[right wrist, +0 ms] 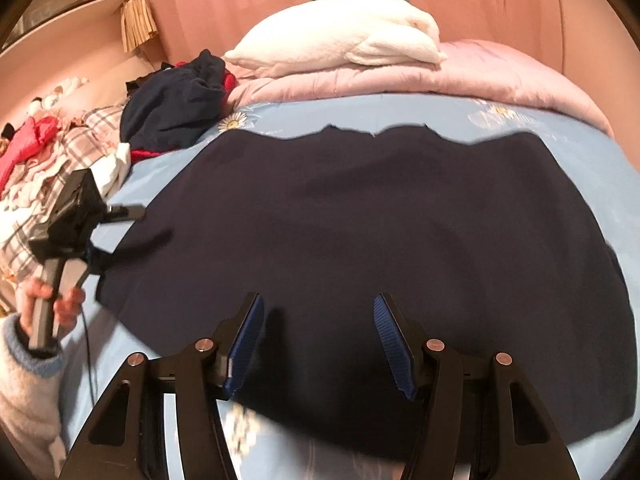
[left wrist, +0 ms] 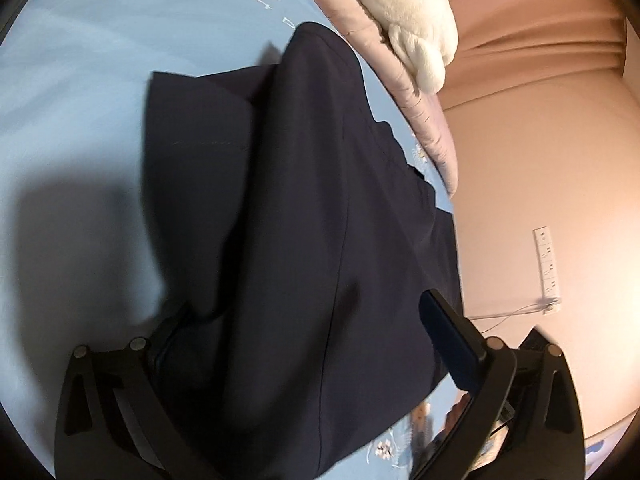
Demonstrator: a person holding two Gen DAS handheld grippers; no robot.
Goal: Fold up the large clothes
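In the right wrist view, at the far left of the frame, a person's hand (right wrist: pixel 48 300) in a fuzzy pale sleeve (right wrist: pixel 24 384) grips the handle of the left tool (right wrist: pixel 116 236). That tool reaches to the left edge of the dark blue garment (right wrist: pixel 360 220). Behind it, in the upper left, a pile of clothes (right wrist: pixel 172 108) sits next to a checked blanket (right wrist: pixel 64 152). The dark blue garment lies spread flat on the light blue bed sheet (right wrist: pixel 352 110) and fills the middle of the frame. At the bottom middle, the right tool (right wrist: pixel 319 344) hangs over the near part of the garment with its two blue pads (right wrist: pixel 246 344) apart, and nothing is pinched between them. At the top middle, a white pillow (right wrist: pixel 340 44) rests on a pink quilt (right wrist: pixel 500 76). In the left wrist view, the bed sheet (left wrist: pixel 72 80) fills the left side, with a dark shadow on it. The same garment (left wrist: pixel 280 200) runs from the upper middle down to the bottom, with a fold raised along it. The left tool (left wrist: pixel 304 340) has its fingers spread wide apart, and the cloth lies between them without being squeezed. The quilt (left wrist: pixel 424 120) and pillow (left wrist: pixel 412 12) sit at the upper right. A white power strip (left wrist: pixel 548 266) lies on the floor at the right.
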